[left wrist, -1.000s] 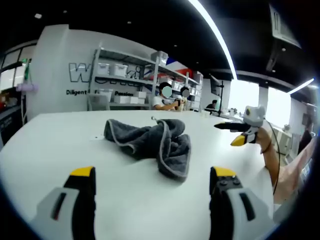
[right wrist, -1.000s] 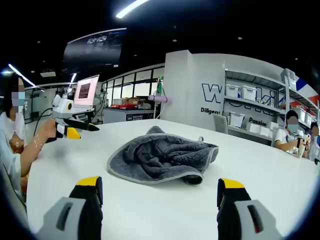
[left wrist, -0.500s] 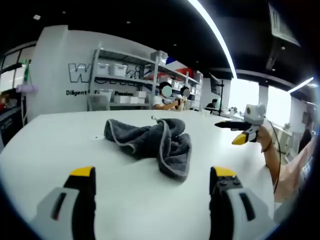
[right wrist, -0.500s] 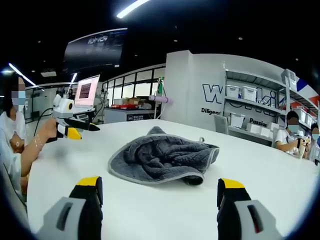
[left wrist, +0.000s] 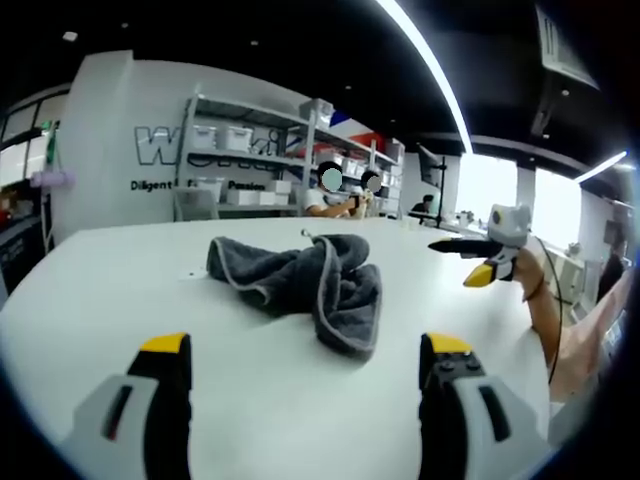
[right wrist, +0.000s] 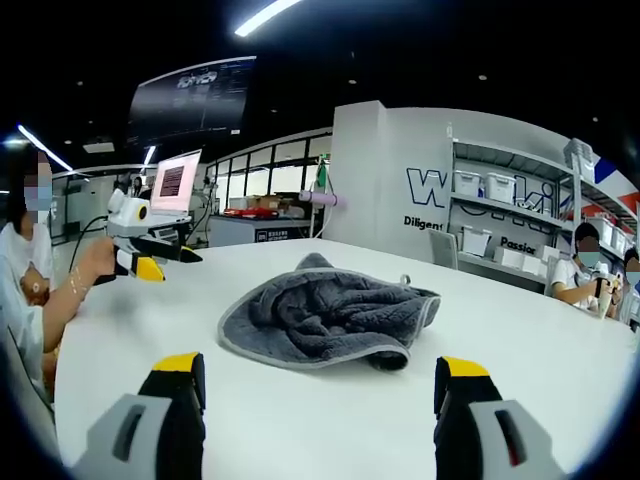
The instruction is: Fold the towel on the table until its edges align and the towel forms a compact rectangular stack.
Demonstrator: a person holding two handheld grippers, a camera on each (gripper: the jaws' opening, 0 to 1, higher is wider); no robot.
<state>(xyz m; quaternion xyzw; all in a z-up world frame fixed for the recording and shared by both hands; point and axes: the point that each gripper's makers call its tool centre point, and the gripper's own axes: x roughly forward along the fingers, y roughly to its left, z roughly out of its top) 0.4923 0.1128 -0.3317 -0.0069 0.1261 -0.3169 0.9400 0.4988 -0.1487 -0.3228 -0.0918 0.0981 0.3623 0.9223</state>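
Observation:
A dark grey towel (left wrist: 305, 275) with a lighter hem lies crumpled on the white table (left wrist: 110, 290); the same towel (right wrist: 325, 315) is a loose heap in the right gripper view. My left gripper (left wrist: 305, 350) is open, its yellow-tipped jaws wide apart short of the towel and holding nothing. My right gripper (right wrist: 325, 368) is open too, a little short of the towel's near hem. In the left gripper view the right gripper (left wrist: 478, 262) hovers at the table's right side in a person's hand. In the right gripper view the left gripper (right wrist: 150, 258) hovers at the left.
Shelves with white bins (left wrist: 245, 165) stand against the wall beyond the table, where people sit. A laptop (right wrist: 172, 182) stands past the table's left edge in the right gripper view. A person's arm (right wrist: 55, 285) reaches in there.
Both views have drifted very slightly. The towel lies as before and both grippers stay open.

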